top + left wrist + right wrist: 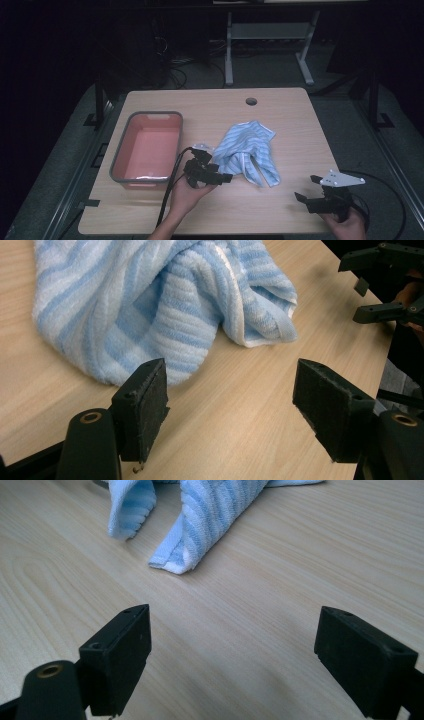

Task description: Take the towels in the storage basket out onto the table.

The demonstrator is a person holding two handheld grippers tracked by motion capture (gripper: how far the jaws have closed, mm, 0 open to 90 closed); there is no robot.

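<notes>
A crumpled blue-and-white striped towel (250, 150) lies near the middle of the wooden table (280, 215). My left gripper (225, 175) is at the towel's near left edge, pointing right, with its jaws open and nothing between them. In the left gripper view the towel (150, 305) lies just beyond the open left gripper (230, 405), its fold close to the left pad (147, 405). My right gripper (306, 188) is open over bare wood at the front right. In the right gripper view a towel corner (210, 510) lies well ahead of the right gripper (260, 655).
A grey tub with a pink inside (172, 132) stands at the left of the table, just left of my left hand. A round cable hole (251, 101) sits near the far edge. A white desk frame (270, 30) stands on the floor behind.
</notes>
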